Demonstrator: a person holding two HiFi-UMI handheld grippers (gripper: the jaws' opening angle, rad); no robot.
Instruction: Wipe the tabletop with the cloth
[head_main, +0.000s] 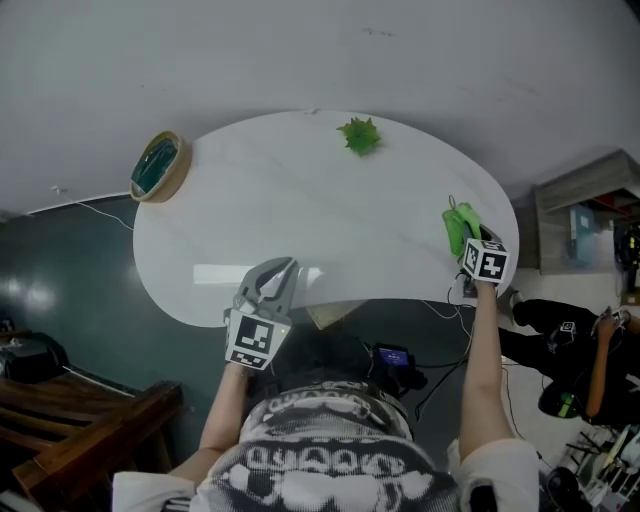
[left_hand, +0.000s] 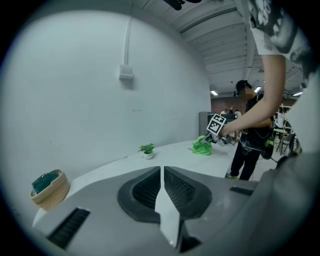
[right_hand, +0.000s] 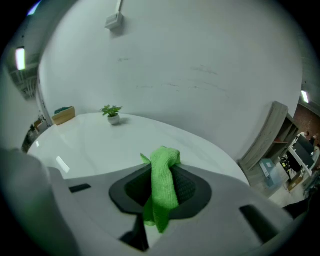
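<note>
A green cloth (head_main: 456, 222) hangs at the right rim of the white oval tabletop (head_main: 300, 210). My right gripper (head_main: 463, 234) is shut on it; in the right gripper view the cloth (right_hand: 162, 182) is bunched between the jaws and droops over the table (right_hand: 100, 145). At the table's near edge, my left gripper (head_main: 283, 268) is shut and holds nothing. The left gripper view shows its jaws (left_hand: 162, 170) pressed together, with the cloth (left_hand: 201, 147) and the right gripper (left_hand: 220, 134) far off across the table.
A woven basket (head_main: 158, 166) with something teal inside sits at the table's left rim. A small potted plant (head_main: 360, 135) stands near the far edge. A dark wooden bench (head_main: 80, 410) is at lower left, a shelf unit (head_main: 590, 200) at right, and a person (left_hand: 248, 130) beyond the table.
</note>
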